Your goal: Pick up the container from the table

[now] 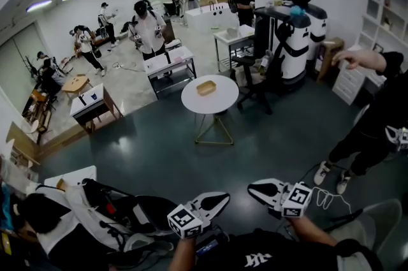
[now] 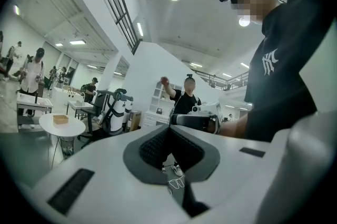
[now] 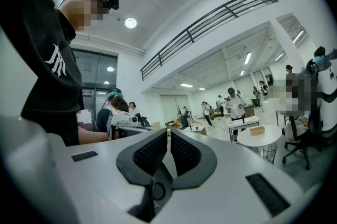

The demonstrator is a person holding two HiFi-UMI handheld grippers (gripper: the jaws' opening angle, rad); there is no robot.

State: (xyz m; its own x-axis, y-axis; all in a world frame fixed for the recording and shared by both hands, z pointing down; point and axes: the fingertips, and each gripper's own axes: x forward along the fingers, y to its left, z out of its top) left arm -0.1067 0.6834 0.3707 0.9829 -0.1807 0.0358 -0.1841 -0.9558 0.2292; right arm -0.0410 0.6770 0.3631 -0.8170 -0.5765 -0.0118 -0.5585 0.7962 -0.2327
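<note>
A small tan container sits on the round white table in the middle of the room, several steps away from me. It also shows far off as the container in the left gripper view and the container in the right gripper view. My left gripper and right gripper are held level near my chest, tips pointing at each other. Both are shut with nothing between the jaws. The left gripper looks at the right one, and the right gripper looks at the left one.
A person in black stands at the right with an arm raised. A white and black robot and an office chair stand behind the round table. Rectangular tables and several people fill the back. A person in a jacket sits at lower left.
</note>
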